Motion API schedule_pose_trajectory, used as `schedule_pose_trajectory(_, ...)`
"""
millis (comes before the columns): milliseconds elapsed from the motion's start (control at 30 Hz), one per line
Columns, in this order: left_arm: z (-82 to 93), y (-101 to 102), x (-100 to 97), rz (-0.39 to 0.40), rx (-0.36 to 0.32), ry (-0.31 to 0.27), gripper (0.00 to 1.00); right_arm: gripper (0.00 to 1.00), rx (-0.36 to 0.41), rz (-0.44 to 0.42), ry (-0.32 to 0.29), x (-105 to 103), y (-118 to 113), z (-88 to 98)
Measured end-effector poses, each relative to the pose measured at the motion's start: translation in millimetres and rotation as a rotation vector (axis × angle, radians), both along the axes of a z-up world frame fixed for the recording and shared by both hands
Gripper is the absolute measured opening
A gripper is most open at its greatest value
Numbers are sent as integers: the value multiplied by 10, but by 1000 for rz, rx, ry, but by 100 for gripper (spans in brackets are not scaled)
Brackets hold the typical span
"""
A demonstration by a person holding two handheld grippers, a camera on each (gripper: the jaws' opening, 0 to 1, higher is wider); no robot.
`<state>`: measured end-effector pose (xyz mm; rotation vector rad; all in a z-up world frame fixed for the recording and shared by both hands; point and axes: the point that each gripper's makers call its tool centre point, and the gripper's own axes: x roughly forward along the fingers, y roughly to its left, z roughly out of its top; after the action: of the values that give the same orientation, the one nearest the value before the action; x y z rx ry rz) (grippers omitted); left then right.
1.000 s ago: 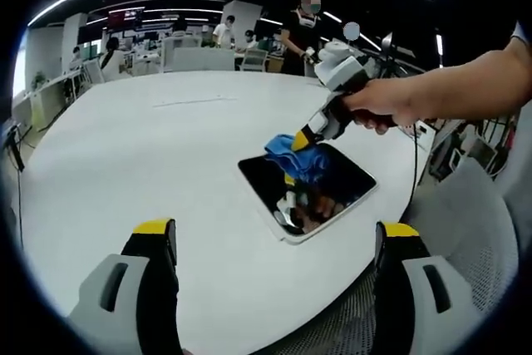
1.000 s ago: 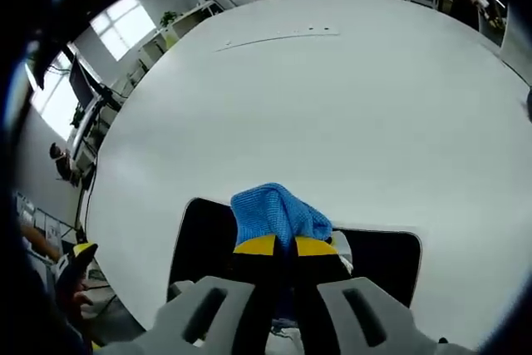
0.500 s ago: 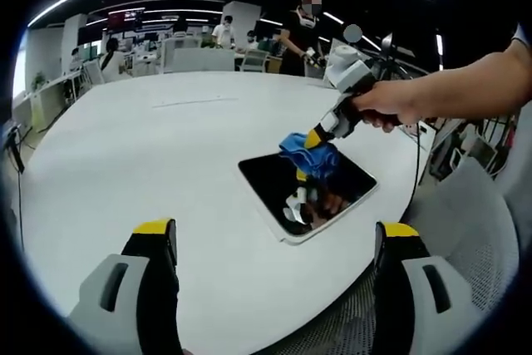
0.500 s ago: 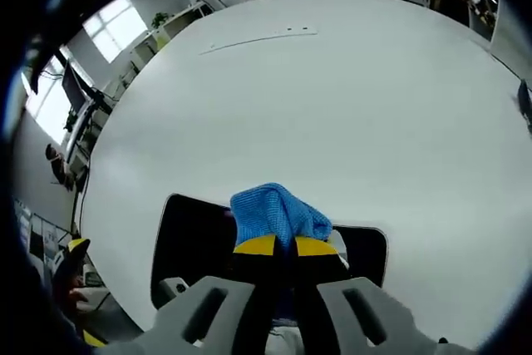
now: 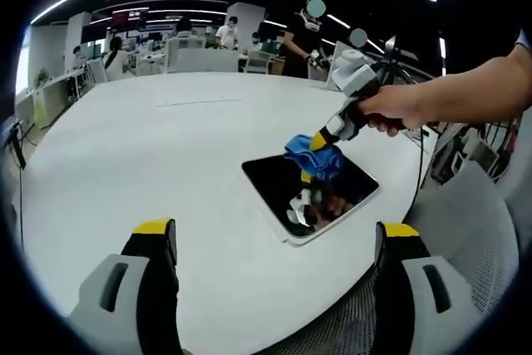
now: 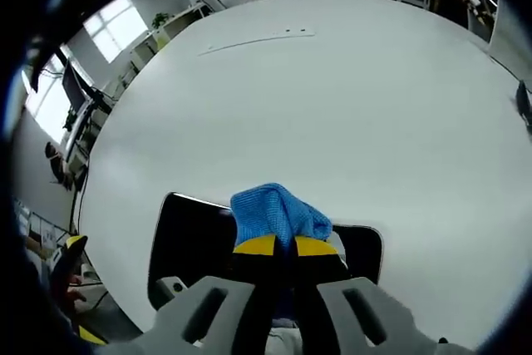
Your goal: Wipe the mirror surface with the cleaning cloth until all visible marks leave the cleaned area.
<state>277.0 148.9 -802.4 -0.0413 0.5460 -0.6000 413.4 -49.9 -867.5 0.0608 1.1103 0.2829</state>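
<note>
Pressing blue cloth (image 6: 274, 215) onto mirror (image 5: 283, 189) on white table (image 5: 125, 155): right gripper (image 6: 277, 246) clamped on cloth; left gripper (image 5: 274, 234) spread apart.

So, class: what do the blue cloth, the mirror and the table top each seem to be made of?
Blue cloth: soft, napped fabric, likely microfibre; it bunches and looks fuzzy.
Mirror: glossy glass-like sheet with a pale rim; it reflects the right gripper.
Table: smooth matt white top, perhaps laminate; no grain visible.

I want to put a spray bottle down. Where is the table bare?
The white table is bare beyond and left of the mirror. It is crowded at the mirror, where the right gripper presses the blue cloth.
</note>
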Motion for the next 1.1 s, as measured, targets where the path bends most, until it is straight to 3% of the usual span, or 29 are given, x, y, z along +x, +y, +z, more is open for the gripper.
schedule_pose_trajectory(567,-13,-4,4,-6,12,0,98,0,-5,-45,-11,25,-26,-24)
schedule_pose_trajectory(1100,3,-45,-11,-30,18,-11,99,0,25,-71,4,-267,-2,-32)
